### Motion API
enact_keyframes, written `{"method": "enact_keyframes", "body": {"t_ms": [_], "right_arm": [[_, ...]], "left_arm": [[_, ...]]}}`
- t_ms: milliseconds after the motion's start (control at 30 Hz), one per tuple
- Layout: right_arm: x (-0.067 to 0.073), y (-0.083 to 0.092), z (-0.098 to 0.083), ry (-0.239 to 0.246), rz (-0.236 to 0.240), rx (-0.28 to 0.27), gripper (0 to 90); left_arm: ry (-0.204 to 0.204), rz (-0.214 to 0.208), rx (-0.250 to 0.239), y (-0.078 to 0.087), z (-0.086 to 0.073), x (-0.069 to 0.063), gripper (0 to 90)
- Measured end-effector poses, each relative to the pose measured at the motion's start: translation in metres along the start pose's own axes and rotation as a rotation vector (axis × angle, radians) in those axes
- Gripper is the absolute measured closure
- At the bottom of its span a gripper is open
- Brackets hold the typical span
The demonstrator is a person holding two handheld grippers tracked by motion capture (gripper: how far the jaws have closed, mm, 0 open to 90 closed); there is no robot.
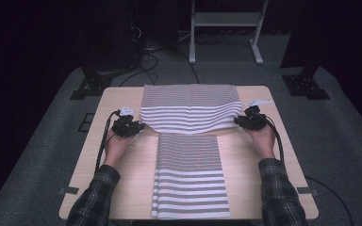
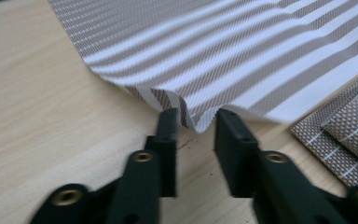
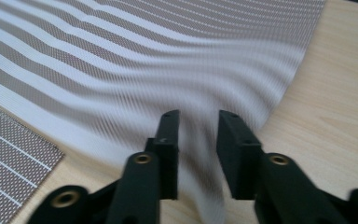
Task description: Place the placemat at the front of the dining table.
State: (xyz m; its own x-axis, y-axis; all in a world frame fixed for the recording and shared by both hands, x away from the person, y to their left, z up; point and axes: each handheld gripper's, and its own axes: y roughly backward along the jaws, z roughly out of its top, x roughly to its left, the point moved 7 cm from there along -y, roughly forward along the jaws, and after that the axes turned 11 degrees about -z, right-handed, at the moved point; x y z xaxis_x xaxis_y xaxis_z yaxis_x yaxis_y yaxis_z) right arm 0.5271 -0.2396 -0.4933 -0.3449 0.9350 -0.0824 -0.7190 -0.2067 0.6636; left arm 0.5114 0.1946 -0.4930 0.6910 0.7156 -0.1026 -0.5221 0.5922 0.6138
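The left gripper (image 1: pixel 139 126) sits at the near left corner of the folded-over part of the striped cloth (image 1: pixel 191 110). In the left gripper view its jaws stand apart, with a small pucker of the cloth's hem (image 2: pixel 200 122) reaching between their tips; the pads do not press on it. The right gripper (image 1: pixel 238 121) is at the near right corner of the same fold. In the right gripper view its jaws are likewise spread, with blurred cloth (image 3: pixel 198 140) running between them and no pinch on it.

Bare wooden table (image 1: pixel 122 155) lies to the left of the left gripper and bare wood also to the right of the right one, so each hand has open room outward to the table's side edges. Between the hands, a narrower strip of the cloth (image 1: pixel 189 174) runs from the fold to the near edge of the table. The wide folded part reaches to the far edge.

Grey carpet (image 1: pixel 344 141) surrounds the table. Beyond it, in the dark far end, stand a white frame (image 1: pixel 226 21) and black stands with cables on the floor.
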Motion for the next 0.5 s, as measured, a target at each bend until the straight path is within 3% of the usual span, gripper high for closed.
{"method": "enact_keyframes", "body": {"t_ms": [100,300,500], "right_arm": [[0.000,0.005,0.003,0.000,0.004,-0.017,64.1],[0.001,0.005,0.002,-0.014,0.019,-0.010,89.9],[0.000,-0.009,-0.007,-0.016,-0.010,0.035,90.0]], "left_arm": [[-0.002,-0.008,-0.025,0.006,0.004,-0.001,62.1],[-0.003,-0.014,-0.047,0.009,0.009,-0.004,72.8],[0.008,-0.022,-0.042,0.003,0.008,-0.004,79.1]]}}
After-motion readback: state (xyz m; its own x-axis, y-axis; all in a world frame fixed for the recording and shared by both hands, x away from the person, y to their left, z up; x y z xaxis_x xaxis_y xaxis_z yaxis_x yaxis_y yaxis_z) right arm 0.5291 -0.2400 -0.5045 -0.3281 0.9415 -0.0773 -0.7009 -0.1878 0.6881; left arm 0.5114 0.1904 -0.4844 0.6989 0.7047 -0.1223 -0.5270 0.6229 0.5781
